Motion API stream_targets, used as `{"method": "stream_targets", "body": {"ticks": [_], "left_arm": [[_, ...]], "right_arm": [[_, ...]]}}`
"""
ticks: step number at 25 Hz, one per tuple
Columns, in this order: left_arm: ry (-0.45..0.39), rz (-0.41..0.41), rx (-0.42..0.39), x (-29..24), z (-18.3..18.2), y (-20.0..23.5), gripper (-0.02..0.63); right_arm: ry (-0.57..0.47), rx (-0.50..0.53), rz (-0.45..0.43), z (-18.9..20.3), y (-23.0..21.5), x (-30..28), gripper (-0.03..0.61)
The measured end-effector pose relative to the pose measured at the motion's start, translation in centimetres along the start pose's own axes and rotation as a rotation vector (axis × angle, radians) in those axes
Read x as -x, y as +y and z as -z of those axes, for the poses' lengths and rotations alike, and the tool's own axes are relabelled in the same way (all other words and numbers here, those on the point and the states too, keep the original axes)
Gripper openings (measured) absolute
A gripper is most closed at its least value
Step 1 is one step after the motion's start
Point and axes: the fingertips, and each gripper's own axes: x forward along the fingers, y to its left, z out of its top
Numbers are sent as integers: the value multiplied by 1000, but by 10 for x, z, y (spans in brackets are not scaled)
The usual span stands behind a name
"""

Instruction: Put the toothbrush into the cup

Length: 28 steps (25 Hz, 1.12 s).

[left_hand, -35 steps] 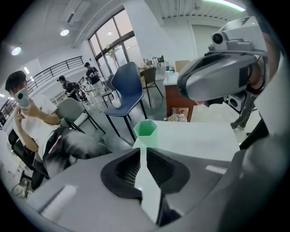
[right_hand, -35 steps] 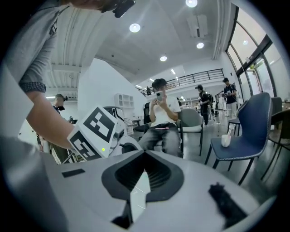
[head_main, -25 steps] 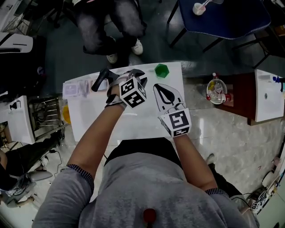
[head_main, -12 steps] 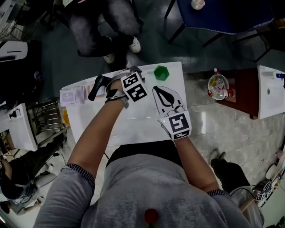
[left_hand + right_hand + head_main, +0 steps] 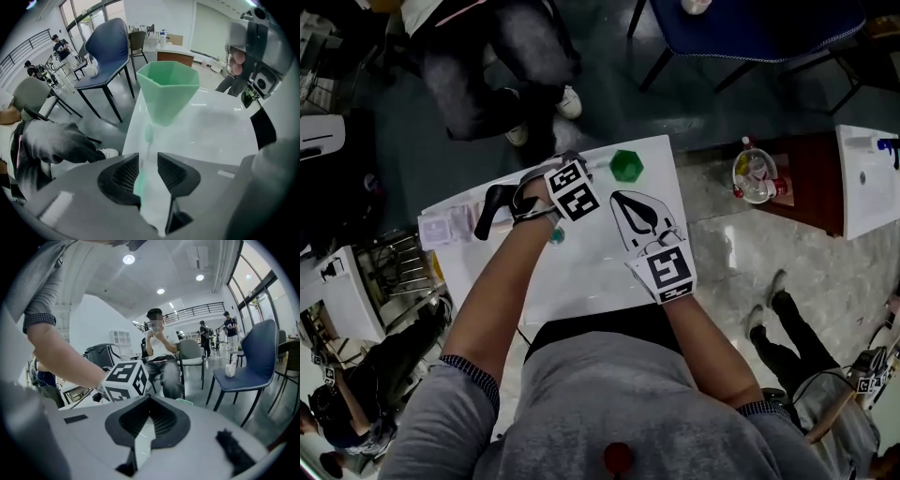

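One cup (image 5: pixel 625 166), one toothbrush (image 5: pixel 149 134), one table (image 5: pixel 581 272) — two tongs (image 5: pixel 149 161) (image 5: pixel 149 413).

Looking steeply down from head height onto the white table (image 5: pixel 591 267). Left gripper view riding low and close over it, facing the green cup (image 5: pixel 168 91) and blue chair (image 5: pixel 107 47); right gripper view aimed nearly level, catching that blue chair (image 5: pixel 255 357) too.

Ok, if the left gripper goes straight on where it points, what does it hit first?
Likely the pale green toothbrush lying between its open jaws, then the white table beneath.
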Motion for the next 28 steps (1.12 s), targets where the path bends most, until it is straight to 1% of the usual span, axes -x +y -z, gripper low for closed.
{"method": "stream_targets", "body": {"ticks": [7, 12, 17, 21, 25, 28], "left_arm": [[19, 35, -20, -1, -2, -3, 129], [47, 108, -27, -4, -2, -4, 126], [51, 161, -21, -2, -3, -3, 121], [50, 177, -18, -2, -4, -2, 100], [54, 171, -46, -2, -2, -5, 118], [52, 181, -44, -1, -2, -7, 127]], "right_arm": [[5, -14, -1, 0, -1, -3, 9], [9, -22, -5, 2, 0, -6, 9], [13, -24, -6, 1, 0, -7, 9], [14, -27, -3, 2, 0, -6, 9], [13, -28, 1, 1, 0, -7, 9], [13, -26, 4, -1, 1, -7, 9]]}}
